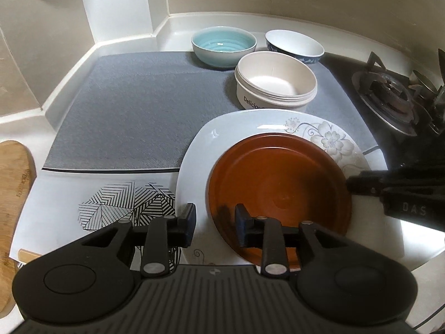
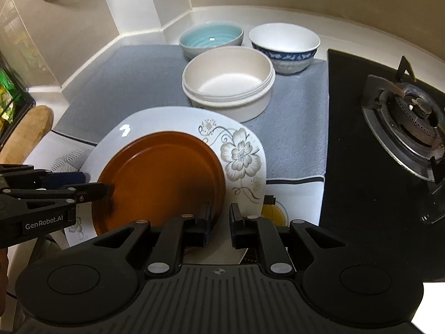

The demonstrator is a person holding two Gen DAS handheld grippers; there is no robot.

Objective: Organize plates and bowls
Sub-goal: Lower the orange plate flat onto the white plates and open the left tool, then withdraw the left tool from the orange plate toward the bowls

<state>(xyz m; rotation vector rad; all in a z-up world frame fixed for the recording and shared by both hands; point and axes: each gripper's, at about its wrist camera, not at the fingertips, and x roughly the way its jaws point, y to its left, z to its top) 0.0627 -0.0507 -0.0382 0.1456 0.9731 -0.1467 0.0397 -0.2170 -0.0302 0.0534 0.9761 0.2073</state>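
Your left gripper [image 1: 214, 221] has its fingers apart, straddling the near rim of the brown plate [image 1: 278, 186] without pressing it. Your right gripper [image 2: 221, 218] seems likewise slightly apart at the rim. The brown plate rests on the floral plate [image 2: 244, 150].

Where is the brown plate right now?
In both views the brown plate lies on the white flowered plate, in front of the cream bowl.

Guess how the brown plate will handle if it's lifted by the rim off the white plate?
The brown plate looks rigid and thin-walled, so probably light. Its matte finish should slip less than the glossy white floral plate beneath, though it may slide on that glaze if pushed. The low raised rim gives little to pinch.
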